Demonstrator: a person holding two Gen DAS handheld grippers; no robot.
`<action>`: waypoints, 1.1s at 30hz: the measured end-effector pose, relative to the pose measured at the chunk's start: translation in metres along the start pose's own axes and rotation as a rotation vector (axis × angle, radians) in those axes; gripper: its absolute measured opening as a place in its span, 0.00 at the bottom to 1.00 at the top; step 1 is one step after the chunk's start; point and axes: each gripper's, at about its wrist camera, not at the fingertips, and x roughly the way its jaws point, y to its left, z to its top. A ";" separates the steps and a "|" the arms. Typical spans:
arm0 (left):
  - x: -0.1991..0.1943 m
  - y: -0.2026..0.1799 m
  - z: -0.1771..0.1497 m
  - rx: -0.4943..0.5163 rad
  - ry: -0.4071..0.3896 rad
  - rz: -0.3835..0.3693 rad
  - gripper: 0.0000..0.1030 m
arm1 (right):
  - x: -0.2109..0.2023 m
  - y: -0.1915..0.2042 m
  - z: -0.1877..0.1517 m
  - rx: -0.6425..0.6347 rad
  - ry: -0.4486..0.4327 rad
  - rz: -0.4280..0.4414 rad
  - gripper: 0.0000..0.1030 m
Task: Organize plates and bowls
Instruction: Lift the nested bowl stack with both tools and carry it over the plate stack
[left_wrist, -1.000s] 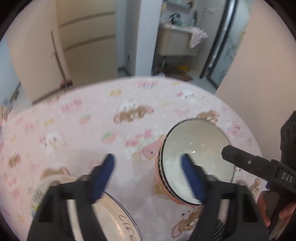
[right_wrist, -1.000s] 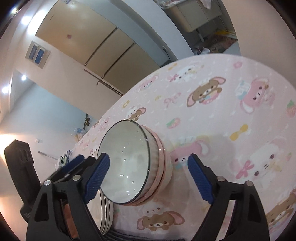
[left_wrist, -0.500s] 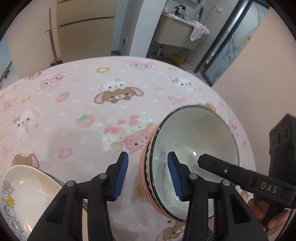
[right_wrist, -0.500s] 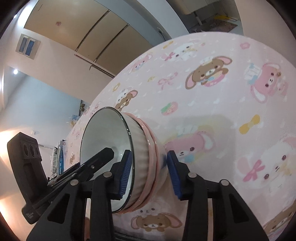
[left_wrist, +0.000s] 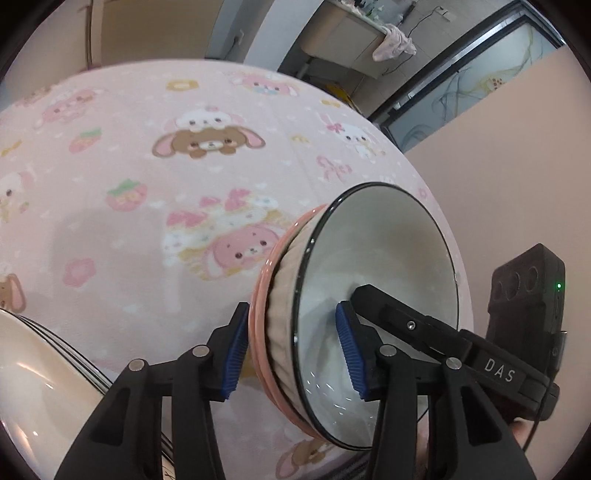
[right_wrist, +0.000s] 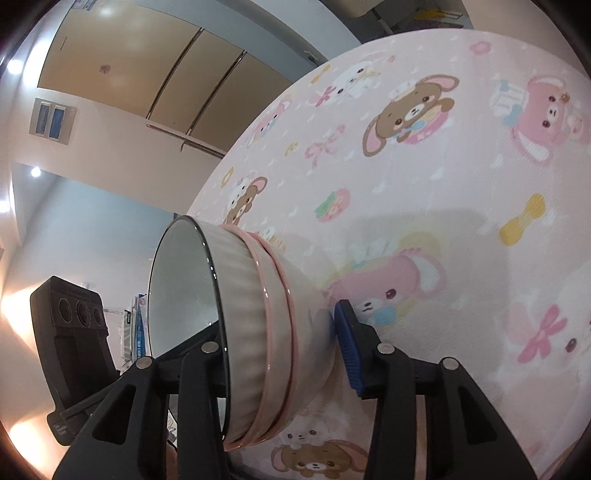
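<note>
A stack of bowls (left_wrist: 373, 280), a white ribbed one nested in pink-rimmed ones, sits at the near right of the pink cartoon-print table (left_wrist: 155, 221). My left gripper (left_wrist: 291, 350) is shut on the stack's near wall, with one blue pad outside on the pink rims and the other inside the white bowl. From the opposite side, my right gripper (right_wrist: 280, 347) clamps the same stack (right_wrist: 255, 317). Its outer pad (right_wrist: 347, 347) presses the bowls' outside, and its inner finger is hidden behind the rim. That inner finger (left_wrist: 391, 314) shows inside the bowl in the left wrist view.
A stack of white plates (left_wrist: 40, 384) lies at the near left edge, close beside my left gripper. The left gripper's black body (right_wrist: 70, 325) sits behind the bowls in the right wrist view. The table's far edge drops toward cabinets and a doorway.
Both grippers came down over the bowl stack and their wide jaws closed onto its wall from opposite sides. Since half a second ago they have hardly shifted.
</note>
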 end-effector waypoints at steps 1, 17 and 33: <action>0.000 0.003 0.000 -0.018 0.007 -0.002 0.49 | 0.000 0.000 0.001 -0.013 0.011 0.002 0.40; -0.018 -0.006 -0.007 0.073 -0.016 0.053 0.34 | -0.005 0.001 -0.004 -0.002 0.075 0.002 0.37; -0.101 -0.013 -0.019 0.091 -0.112 0.035 0.34 | -0.042 0.075 -0.013 -0.130 0.029 -0.012 0.37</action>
